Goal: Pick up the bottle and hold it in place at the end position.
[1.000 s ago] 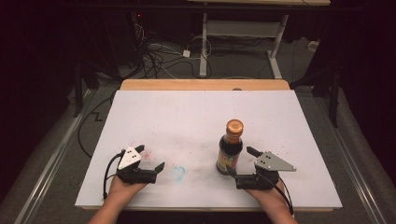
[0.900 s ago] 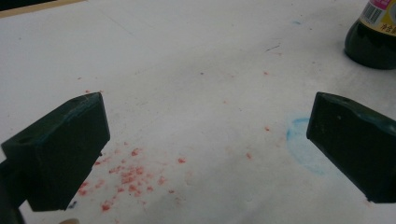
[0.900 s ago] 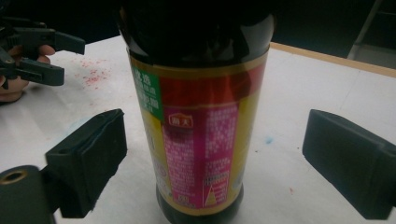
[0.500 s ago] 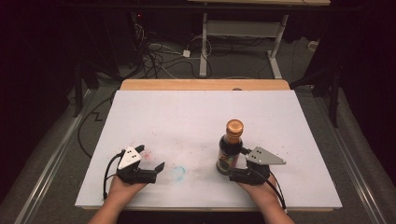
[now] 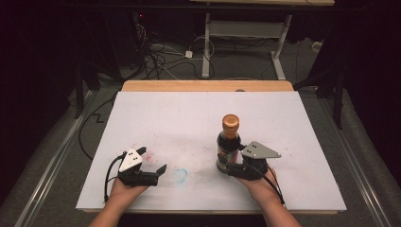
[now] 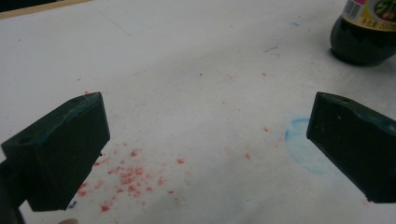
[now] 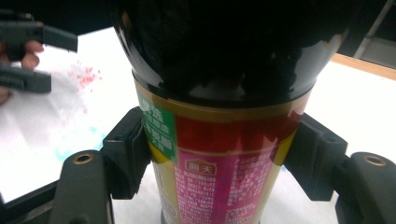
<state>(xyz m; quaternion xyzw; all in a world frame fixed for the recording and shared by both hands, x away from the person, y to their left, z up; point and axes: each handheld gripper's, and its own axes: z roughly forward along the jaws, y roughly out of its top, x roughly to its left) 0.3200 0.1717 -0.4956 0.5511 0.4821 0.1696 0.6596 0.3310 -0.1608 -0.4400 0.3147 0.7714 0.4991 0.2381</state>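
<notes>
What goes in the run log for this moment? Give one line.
right hand-held gripper: jaws against bottle sides | bottle: upright on table | left hand-held gripper: open, idle

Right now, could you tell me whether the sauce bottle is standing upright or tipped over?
Upright: the sauce bottle stands on its base on the white table, orange cap on top, with the right tool closed around its labelled body.

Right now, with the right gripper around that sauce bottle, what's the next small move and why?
Probably lift the bottle a little, straight up. In the right gripper view both jaws of the right gripper press its label from either side, so the grasp looks set. The bottle stands upright on the white board, and the left gripper waits open, apart from it.
</notes>
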